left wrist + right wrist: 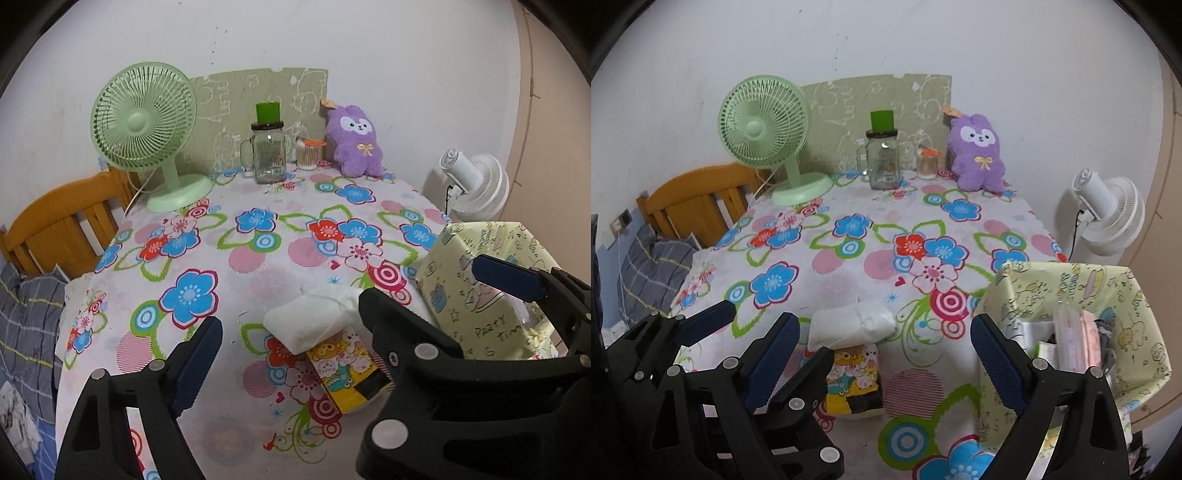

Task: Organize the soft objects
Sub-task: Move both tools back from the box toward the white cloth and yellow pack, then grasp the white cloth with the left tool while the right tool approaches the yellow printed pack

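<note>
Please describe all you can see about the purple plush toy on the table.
The purple plush toy looks like a fluffy animal with two rounded ears, a white face patch with dark eyes and nose, and a small yellow bow on its chest. A paper tag shows beside one ear. It stands upright at the far edge of the table, close against the wall, facing the cameras. Its feet rest on the flowered cloth. A small clear jar stands just beside it. Neither pair of tongs is near it.

2 wrist cams, side by side, facing same table (258,266) fwd.
</note>
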### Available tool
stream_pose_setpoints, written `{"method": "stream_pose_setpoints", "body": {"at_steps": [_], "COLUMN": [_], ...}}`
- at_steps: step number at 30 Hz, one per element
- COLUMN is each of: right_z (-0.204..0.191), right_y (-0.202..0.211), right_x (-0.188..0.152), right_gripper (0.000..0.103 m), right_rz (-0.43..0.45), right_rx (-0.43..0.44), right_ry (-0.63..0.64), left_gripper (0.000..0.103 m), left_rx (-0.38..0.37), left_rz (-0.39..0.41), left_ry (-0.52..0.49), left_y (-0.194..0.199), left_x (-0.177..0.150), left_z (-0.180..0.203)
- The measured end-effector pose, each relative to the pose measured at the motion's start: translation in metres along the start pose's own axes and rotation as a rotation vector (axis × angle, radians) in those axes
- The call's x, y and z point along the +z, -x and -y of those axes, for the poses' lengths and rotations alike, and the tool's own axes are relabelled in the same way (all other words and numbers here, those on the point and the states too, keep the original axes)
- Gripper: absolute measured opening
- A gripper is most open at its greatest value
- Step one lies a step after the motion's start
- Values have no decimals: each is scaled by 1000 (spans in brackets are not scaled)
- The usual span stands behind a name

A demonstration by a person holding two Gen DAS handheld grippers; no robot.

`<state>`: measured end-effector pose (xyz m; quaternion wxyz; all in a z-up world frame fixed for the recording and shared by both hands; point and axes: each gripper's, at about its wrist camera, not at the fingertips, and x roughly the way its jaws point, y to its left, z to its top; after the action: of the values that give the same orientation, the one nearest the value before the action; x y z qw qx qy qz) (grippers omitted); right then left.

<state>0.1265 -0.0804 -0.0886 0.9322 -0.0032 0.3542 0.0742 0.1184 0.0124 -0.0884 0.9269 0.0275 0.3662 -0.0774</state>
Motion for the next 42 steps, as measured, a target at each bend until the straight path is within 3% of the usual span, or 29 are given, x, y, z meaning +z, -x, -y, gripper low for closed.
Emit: {"method": "stream_pose_setpoints", "body": {"at_steps": [9,20,28,30,33,42], "right_z": [-4,5,9,9,9,9], "right_y": [-32,-64,-85,-92,-102,-118], "right_x": [-8,-6,-5,-5,-7,-8], "right_gripper": [91,89,89,89,89,89], "right_rz": [-75,-139,-159,-177,-202,-228], "right_rx": [58,33,-3,-10,-23,-11], "right_ry": [-19,-60,-89,-90,-90,-106], "left_gripper": [82,76,65,55,51,34], "left_rx": [0,-43,-95,-103,-110,-123], "left_rz": [-56,-87,-140,-161,-190,-196], "left_ry": [-1,1,25,27,38,46], "left_y": [-24,-51,-75,-83,-92,-101], "left_x": [-7,-1,1,-1,-3,-3], "left_z": [-9,-5,-9,-10,-14,-18]}}
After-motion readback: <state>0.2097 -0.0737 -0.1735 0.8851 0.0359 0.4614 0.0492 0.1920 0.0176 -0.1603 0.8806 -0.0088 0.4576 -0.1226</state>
